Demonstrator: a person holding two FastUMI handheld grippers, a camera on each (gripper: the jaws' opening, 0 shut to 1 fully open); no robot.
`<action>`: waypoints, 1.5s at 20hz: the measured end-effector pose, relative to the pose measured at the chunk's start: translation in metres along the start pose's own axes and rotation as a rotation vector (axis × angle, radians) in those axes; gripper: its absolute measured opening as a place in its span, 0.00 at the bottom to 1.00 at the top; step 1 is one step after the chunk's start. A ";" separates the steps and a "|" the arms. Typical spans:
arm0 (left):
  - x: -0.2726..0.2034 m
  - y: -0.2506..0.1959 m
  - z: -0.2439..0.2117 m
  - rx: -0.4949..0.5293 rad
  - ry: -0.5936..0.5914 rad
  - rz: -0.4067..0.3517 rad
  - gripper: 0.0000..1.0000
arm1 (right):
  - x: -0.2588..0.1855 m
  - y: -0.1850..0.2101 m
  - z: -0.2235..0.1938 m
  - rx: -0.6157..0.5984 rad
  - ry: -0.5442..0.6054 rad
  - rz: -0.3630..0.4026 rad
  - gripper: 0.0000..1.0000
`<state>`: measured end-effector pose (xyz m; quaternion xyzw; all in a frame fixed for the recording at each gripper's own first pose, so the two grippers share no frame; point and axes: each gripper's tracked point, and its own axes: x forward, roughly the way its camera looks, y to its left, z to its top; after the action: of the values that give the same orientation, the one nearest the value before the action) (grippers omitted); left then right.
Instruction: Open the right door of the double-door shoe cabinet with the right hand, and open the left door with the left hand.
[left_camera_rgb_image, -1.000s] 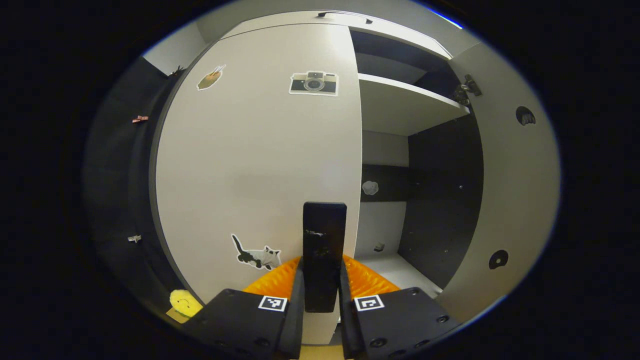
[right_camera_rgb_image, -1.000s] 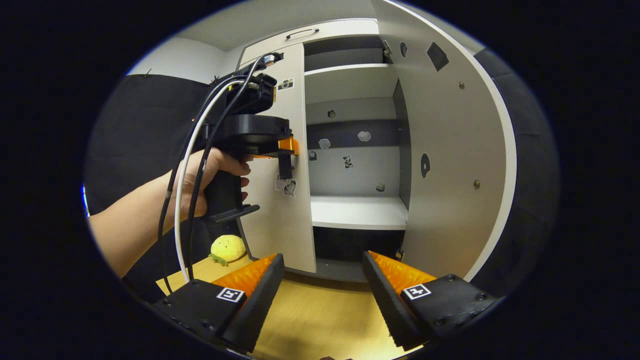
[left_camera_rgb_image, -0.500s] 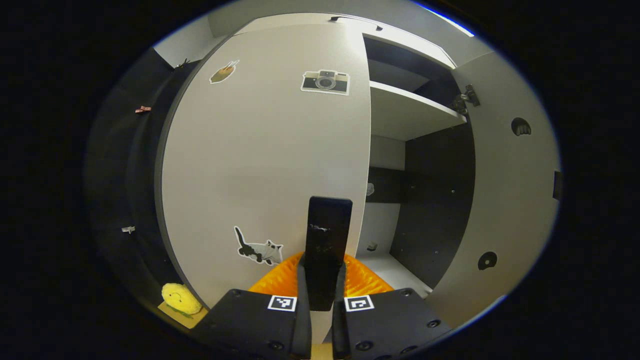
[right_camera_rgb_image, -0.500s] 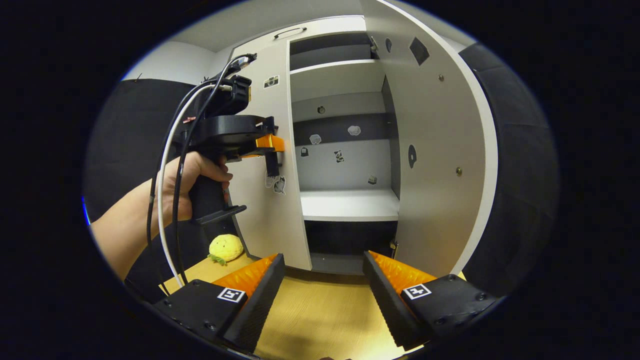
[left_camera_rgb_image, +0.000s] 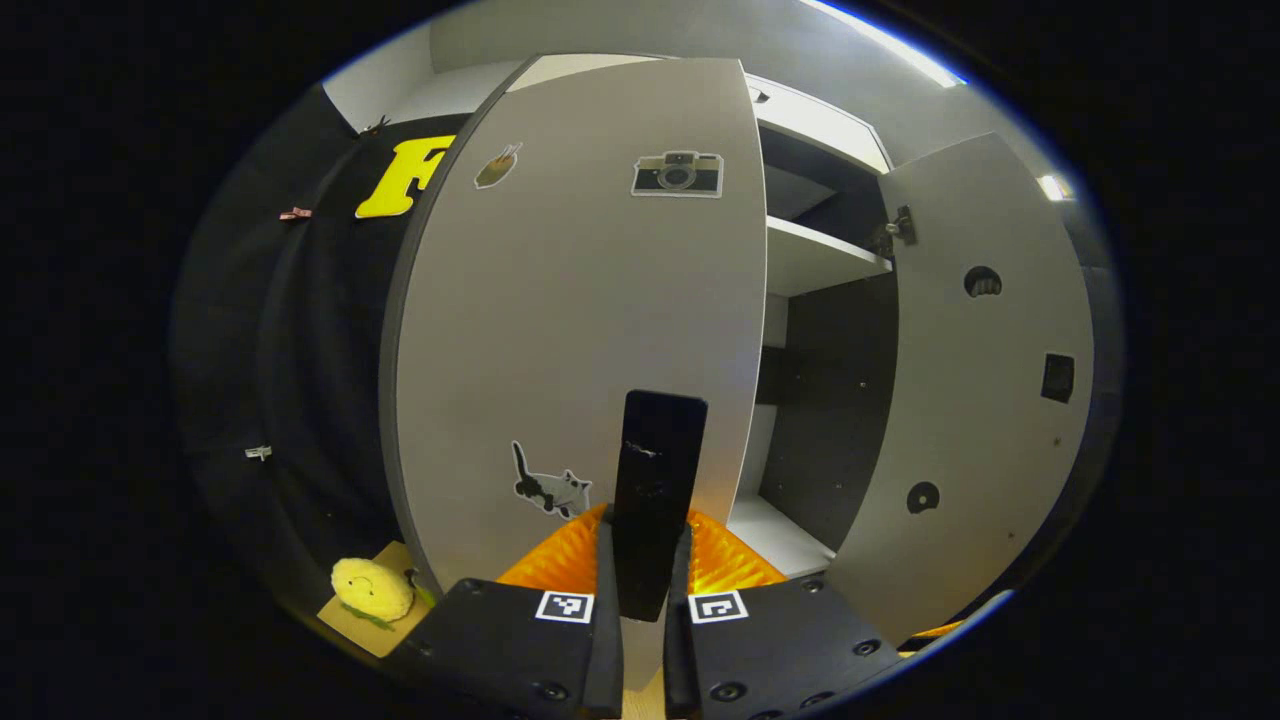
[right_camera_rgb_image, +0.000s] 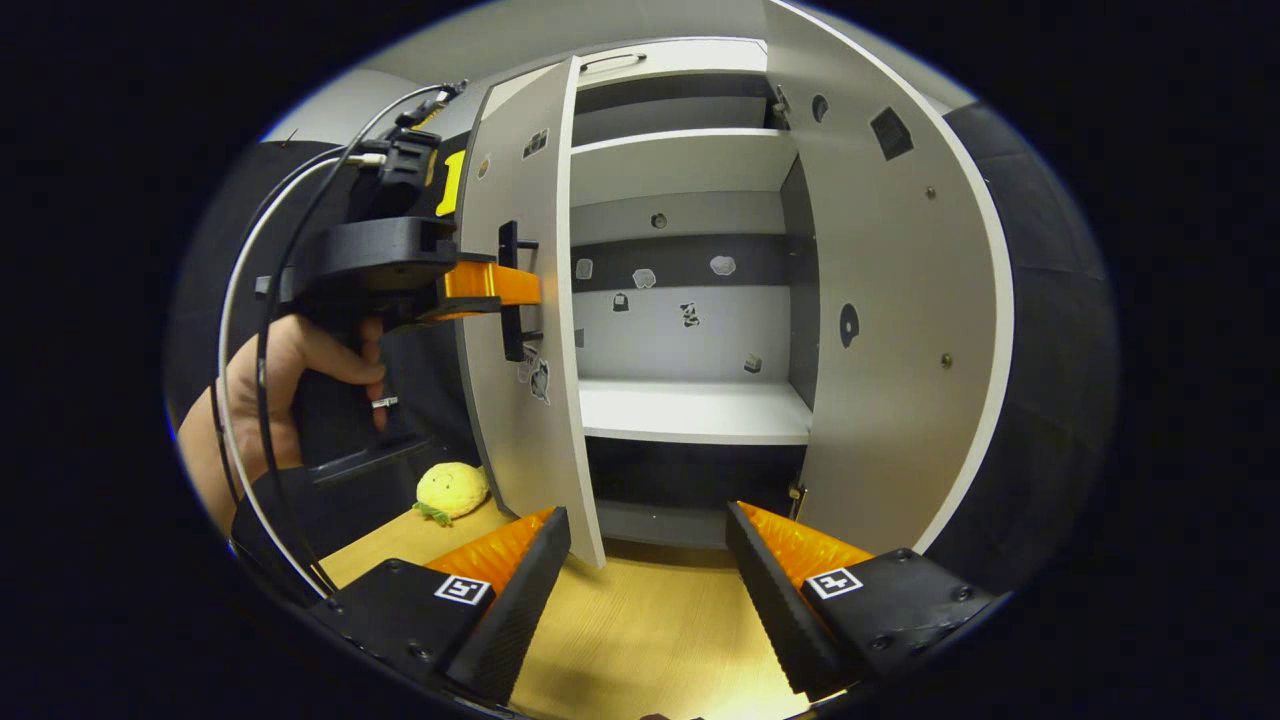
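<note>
Now your left gripper (left_camera_rgb_image: 640, 560) clamps the left door's (left_camera_rgb_image: 560, 330) handle (left_camera_rgb_image: 655, 490), right gripper (right_camera_rgb_image: 645, 560) jaws wide; swing it fully open

White left door (left_camera_rgb_image: 560, 330), black handle (left_camera_rgb_image: 655, 490), yellow plush toy (left_camera_rgb_image: 372, 590).

The left door (left_camera_rgb_image: 580, 320) hides most of the cabinet interior (its handle's (left_camera_rgb_image: 655, 480) lower end sits behind the tool fingers).

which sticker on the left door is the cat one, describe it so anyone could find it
Start at the shoe cabinet's left door, the big pale panel. Go down to its lower part, beside the dark handle. The cat sticker is black-and-white with a raised tail; the camera sticker sits high.
</note>
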<state>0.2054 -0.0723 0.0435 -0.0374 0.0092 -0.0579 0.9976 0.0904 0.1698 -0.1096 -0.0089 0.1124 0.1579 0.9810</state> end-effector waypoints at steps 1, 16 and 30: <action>-0.002 0.001 0.000 -0.007 0.000 -0.007 0.20 | 0.000 0.005 0.000 -0.001 -0.001 -0.005 0.98; -0.011 0.021 0.004 -0.061 -0.018 -0.036 0.20 | -0.013 0.042 0.006 0.020 -0.038 -0.123 0.99; -0.060 0.150 0.012 0.032 -0.024 0.221 0.05 | -0.022 0.085 -0.001 -0.002 -0.033 -0.113 0.99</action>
<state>0.1631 0.0837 0.0452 -0.0211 0.0005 0.0529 0.9984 0.0435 0.2437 -0.1044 -0.0135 0.0955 0.1026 0.9900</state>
